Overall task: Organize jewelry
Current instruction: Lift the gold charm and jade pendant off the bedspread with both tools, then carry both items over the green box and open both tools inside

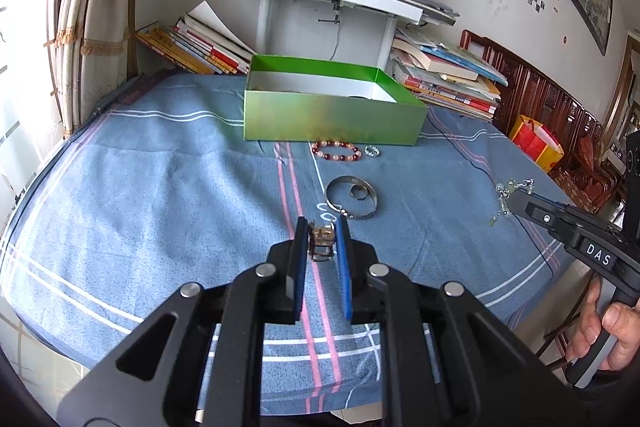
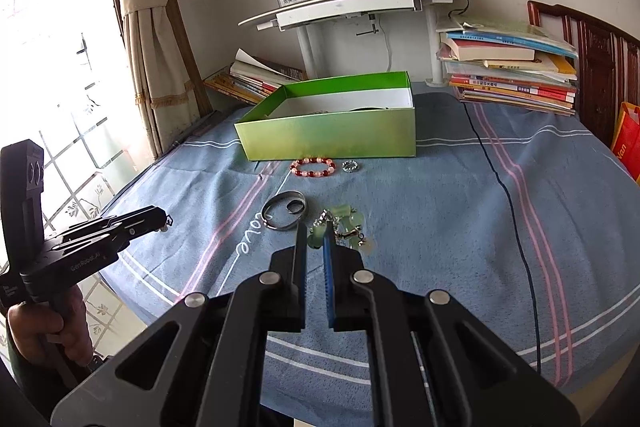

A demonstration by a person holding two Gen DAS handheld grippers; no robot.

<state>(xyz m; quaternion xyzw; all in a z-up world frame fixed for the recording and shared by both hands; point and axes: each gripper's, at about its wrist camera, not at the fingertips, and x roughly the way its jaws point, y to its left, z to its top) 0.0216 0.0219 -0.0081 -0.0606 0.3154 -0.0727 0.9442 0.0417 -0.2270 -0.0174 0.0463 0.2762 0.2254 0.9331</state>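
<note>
Left wrist view: the left gripper (image 1: 322, 235), black frame with blue pads, was nearly closed and pinched a small brownish metal ornament (image 1: 321, 242) between the pads, held above the cloth. The blue cloth (image 1: 160, 187) was soft and woven, with white and pink stripes. An open green cardboard box (image 1: 332, 121), glossy outside and white inside, sat at the far side. Just in front of it lay a round bracelet of red and pale beads (image 1: 336, 151) and, beside that, a small sparkly ring (image 1: 372, 151). Nearer, a thin silver bangle (image 1: 352, 198) lay flat with a plain metal ring (image 1: 359, 192) inside its loop. At the right edge, the right gripper (image 1: 510, 197) held a dangling silver chain piece (image 1: 505, 197) off the cloth; a hand (image 1: 608, 331) gripped its handle.

Right wrist view: the right gripper (image 2: 317, 239) was closed fully on a charm piece of pale green translucent beads and silver chain (image 2: 344, 227), which hung out to the right of the pads. The bangle (image 2: 285, 215), beaded bracelet (image 2: 313, 167) and sparkly ring (image 2: 351, 166) lay on the cloth (image 2: 440, 207) before the green box (image 2: 328, 137). The left gripper (image 2: 166, 221) showed at left, something small at its tip, too small to tell what it was.
</note>
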